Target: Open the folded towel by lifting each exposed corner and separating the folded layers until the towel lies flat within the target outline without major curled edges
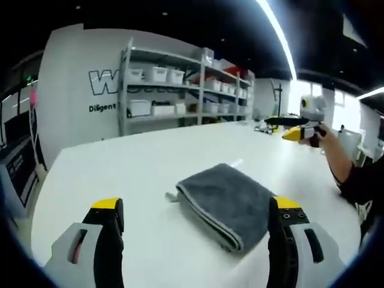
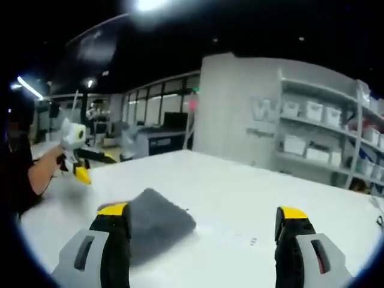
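Note:
A grey towel (image 1: 225, 204) lies folded on the white table (image 1: 120, 174), its stitched edge facing me. My left gripper (image 1: 197, 207) hovers just short of it, open, the two yellow-tipped jaws wide apart on either side of the towel's near end. In the right gripper view the towel (image 2: 159, 225) lies low and left, partly behind the left jaw. My right gripper (image 2: 203, 211) is open above the table (image 2: 240, 186), with nothing between its jaws. Each gripper also appears in the other's view: the right gripper (image 1: 300, 131) and the left gripper (image 2: 77, 163), both held up in a person's hands.
Metal shelves (image 1: 180, 90) with white bins stand beyond the table's far edge, next to a grey wall with lettering (image 1: 102, 84). A person's sleeve (image 1: 366, 180) is at the table's right side. Desks and equipment (image 2: 150, 141) stand farther off.

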The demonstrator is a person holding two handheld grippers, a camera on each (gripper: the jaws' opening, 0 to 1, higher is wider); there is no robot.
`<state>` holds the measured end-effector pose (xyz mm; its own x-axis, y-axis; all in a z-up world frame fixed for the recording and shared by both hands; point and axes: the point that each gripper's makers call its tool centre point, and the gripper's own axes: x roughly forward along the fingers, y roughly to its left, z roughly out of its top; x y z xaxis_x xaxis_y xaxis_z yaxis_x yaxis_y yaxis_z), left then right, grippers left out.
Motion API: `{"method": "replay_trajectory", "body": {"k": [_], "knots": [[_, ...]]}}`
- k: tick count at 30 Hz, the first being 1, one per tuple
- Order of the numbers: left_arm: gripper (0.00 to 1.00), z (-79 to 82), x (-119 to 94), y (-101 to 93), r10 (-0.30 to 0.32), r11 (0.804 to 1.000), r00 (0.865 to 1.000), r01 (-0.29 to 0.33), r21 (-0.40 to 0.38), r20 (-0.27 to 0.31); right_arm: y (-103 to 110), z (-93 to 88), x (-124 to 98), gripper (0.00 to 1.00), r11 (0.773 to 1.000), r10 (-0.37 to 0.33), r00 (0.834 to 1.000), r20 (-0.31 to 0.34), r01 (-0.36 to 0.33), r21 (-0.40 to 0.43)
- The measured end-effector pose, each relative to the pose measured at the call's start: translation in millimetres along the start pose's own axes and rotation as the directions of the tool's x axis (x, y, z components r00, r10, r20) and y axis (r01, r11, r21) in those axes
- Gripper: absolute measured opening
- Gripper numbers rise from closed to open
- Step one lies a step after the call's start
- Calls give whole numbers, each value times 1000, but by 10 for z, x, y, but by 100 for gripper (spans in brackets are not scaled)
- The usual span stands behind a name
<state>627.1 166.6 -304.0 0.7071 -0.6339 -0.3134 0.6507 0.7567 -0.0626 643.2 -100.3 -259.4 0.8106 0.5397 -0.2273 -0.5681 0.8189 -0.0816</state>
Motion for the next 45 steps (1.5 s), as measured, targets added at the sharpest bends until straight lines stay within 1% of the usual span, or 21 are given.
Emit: {"method": "replay_trajectory", "body": {"k": [2, 8, 13, 15, 16, 18, 21, 22, 26, 34, 37, 42, 43, 45], "knots": [[99, -19, 5, 7, -1, 1000, 1000, 1, -6, -5, 41, -34, 10, 100, 1000, 14, 1000, -11, -14, 5], [97, -70, 29, 15, -10, 1000, 1000, 9, -25, -19, 62, -73, -13, 100, 1000, 13, 1000, -24, -12, 12], [95, -111, 29, -68, -19, 1000, 1000, 18, -22, -22, 51, -109, -7, 100, 1000, 11, 999, -35, -11, 20], [96, -139, 40, -90, -18, 1000, 999, 17, -23, -27, 83, -165, 11, 100, 999, 29, 998, -50, -28, 22], [97, -154, 45, -91, -15, 1000, 999, 14, -24, -31, 67, -188, 34, 100, 999, 38, 997, -65, -36, 32], [97, -199, 51, -114, -24, 999, 999, 22, -36, -47, 106, -221, 41, 100, 998, 51, 997, -63, -48, 49], [96, -239, 61, -111, -17, 999, 998, 14, -44, -55, 129, -268, 80, 100, 995, 67, 995, -68, -61, 76], [96, -253, 62, -115, -17, 999, 998, 14, -48, -58, 123, -304, 123, 100, 995, 71, 995, -72, -65, 81], [96, -310, 70, -158, -32, 997, 997, 27, -68, -68, 172, -354, 153, 100, 994, 78, 993, -87, -71, 83], [95, -456, 124, -322, -62, 996, 993, 55, -75, -103, 257, -506, 222, 100, 991, 96, 987, -131, -82, 108], [94, -492, 131, -346, -66, 995, 992, 57, -81, -111, 286, -520, 256, 100, 990, 95, 989, -117, -82, 115], [92, -556, 141, -429, -80, 994, 989, 70, -87, -122, 358, -552, 281, 100, 988, 112, 986, -122, -97, 118], [92, -536, 168, -365, -82, 993, 989, 71, -89, -125, 364, -562, 282, 100, 988, 113, 986, -125, -98, 119], [90, -546, 180, -354, -87, 993, 988, 75, -88, -131, 387, -594, 288, 100, 987, 117, 984, -134, -101, 123]]}}
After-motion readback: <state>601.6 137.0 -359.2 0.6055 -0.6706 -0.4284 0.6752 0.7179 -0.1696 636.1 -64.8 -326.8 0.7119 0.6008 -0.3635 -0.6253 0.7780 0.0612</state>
